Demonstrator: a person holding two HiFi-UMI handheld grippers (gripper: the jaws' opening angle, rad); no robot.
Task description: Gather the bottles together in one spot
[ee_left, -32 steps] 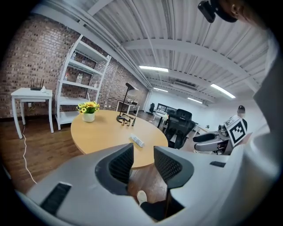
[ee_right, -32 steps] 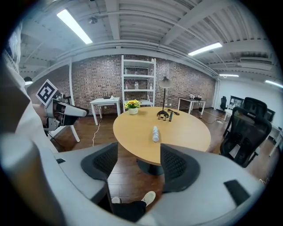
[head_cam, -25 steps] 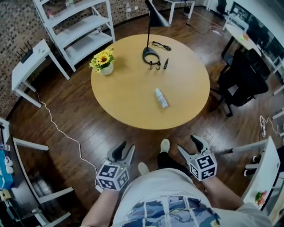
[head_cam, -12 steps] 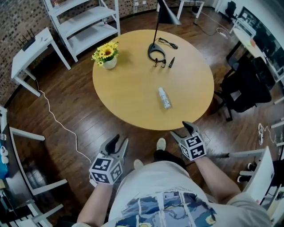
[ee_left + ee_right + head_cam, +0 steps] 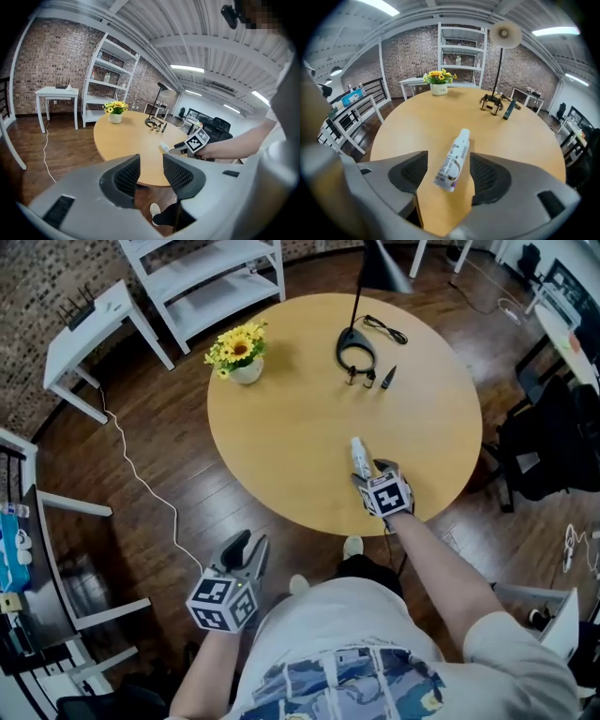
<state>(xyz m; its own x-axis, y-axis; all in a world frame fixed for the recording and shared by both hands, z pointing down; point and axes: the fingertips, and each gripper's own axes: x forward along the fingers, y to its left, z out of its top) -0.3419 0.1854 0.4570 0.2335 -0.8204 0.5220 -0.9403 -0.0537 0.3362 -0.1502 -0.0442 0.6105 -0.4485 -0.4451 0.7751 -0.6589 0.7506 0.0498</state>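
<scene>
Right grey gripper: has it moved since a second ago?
Yes. The right gripper moved up-frame, over the round wooden table; its jaws, just closing, flank the lying white bottle.

So the bottle (image 5: 357,451) has its near end tucked under the right gripper (image 5: 368,469) in the head view, and its label print is too blurry to read. The lamp (image 5: 382,274) gets chopped by the top edge, and so does the shelf (image 5: 211,282). No clue what the little dark thing (image 5: 387,378) by the lamp is, it's too small.

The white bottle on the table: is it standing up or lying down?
Lying down. The white bottle rests on its side, its whole length flat on the round table, with its cap end pointing sideways, not up.
</scene>
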